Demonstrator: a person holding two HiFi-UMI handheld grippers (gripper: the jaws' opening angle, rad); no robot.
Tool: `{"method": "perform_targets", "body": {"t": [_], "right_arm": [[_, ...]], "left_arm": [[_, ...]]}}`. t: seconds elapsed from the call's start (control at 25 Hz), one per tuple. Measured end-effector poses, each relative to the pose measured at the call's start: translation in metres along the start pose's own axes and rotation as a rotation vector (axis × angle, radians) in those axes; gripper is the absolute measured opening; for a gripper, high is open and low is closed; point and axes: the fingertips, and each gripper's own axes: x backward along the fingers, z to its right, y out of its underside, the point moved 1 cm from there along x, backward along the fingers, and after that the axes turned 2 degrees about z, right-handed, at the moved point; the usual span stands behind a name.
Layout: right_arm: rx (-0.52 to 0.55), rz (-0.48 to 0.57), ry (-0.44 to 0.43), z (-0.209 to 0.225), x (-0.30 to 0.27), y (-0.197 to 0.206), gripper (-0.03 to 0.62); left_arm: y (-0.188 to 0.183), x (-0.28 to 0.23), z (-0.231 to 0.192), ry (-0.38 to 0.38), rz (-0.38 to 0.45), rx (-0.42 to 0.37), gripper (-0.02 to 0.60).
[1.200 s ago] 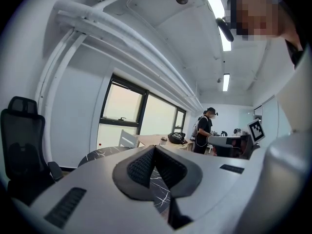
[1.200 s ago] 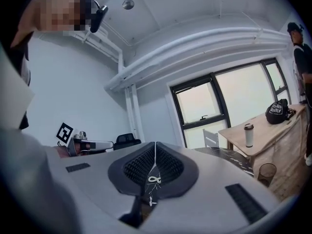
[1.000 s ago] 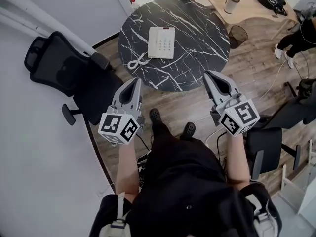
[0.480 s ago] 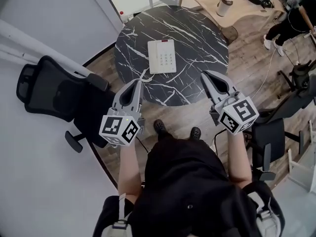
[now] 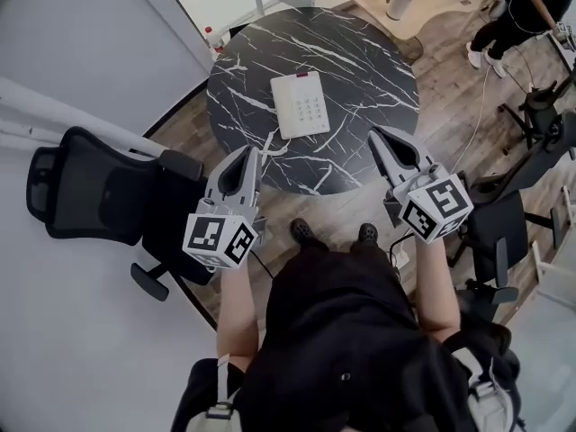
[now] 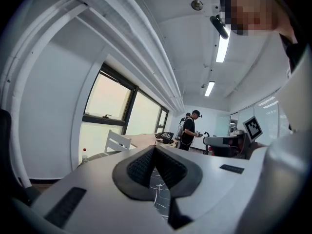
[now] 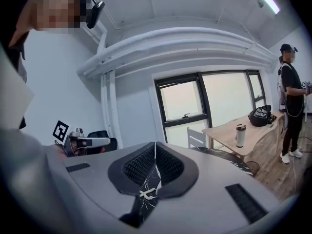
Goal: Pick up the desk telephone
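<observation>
Since the person has closed in on it over the last second, the black marble table (image 5: 360,70) now sits nearer in the head view. The gap between tools and target has narrowed.

- Desk telephone (image 5: 300,104): white, lying flat near the middle of the table, keypad up. Its coiled cord (image 5: 270,142) trails toward the near rim. It is untouched and well apart from both grippers.
- Left gripper (image 5: 253,151): jaws clenched pad to pad with nothing between them, tip at the table's near rim beside the cord.
- Right gripper (image 5: 376,135): likewise clamped on nothing, tip over the near edge.
- Status, as I judge it: approach only. Either claw must spread before a grasp is possible.
</observation>
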Motion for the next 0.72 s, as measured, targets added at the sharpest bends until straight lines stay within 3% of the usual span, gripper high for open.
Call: {"method": "perform_targets", "body": {"t": [0.44,0.72], "right_arm": [[-0.018,-0.078,0.04,-0.02,-0.007,0.034,0.032],[-0.05,-0.126,0.036,-0.011,-0.013,0.053,0.032]], "left_arm": [[0.031,0.006,-0.019,0.059,-0.069,0.06,0.015],[0.05,0.0,-0.02,0.053,-0.12,0.079,0.015]]}}
